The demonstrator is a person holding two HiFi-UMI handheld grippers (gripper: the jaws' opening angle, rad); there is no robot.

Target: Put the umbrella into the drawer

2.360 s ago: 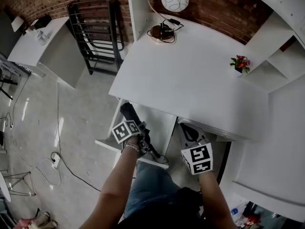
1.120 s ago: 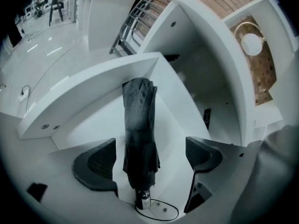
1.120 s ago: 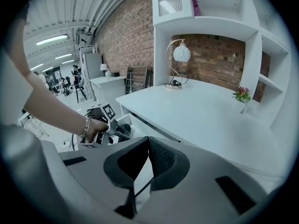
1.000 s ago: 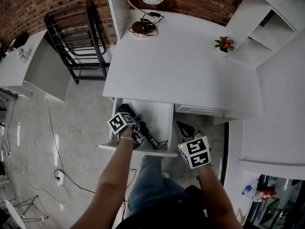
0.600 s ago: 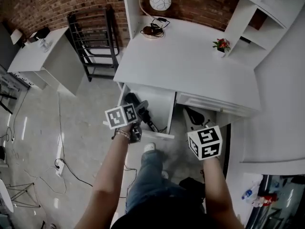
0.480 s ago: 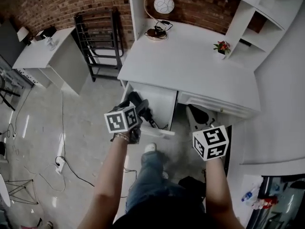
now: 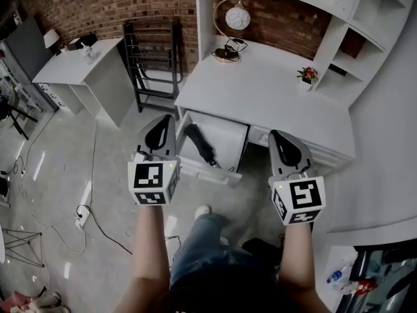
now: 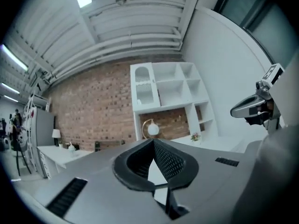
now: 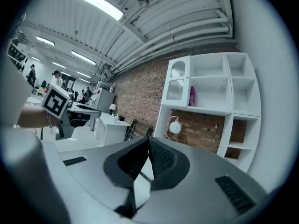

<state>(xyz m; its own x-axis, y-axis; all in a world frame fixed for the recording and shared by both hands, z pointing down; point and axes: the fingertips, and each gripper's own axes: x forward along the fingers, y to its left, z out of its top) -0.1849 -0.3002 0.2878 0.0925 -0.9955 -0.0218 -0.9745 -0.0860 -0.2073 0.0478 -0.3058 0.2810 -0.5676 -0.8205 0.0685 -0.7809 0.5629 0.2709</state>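
Lying in open drawer [image 7: 210, 173], umbrella [image 7: 201, 146] is seen; left gripper [image 7: 162, 126] and right gripper [image 7: 285, 146] held level, jaws clenched, empty.

The left gripper [image 7: 161, 124] and right gripper [image 7: 281, 139] look alike: grey shells tapering to black ribbed pads [image 8: 170, 161], each carrying a white cube [image 7: 154, 182] printed with black square markers. The person wears blue jeans [image 7: 195, 241], a dark top [image 7: 221, 291] and a pale shoe [image 7: 202, 210].
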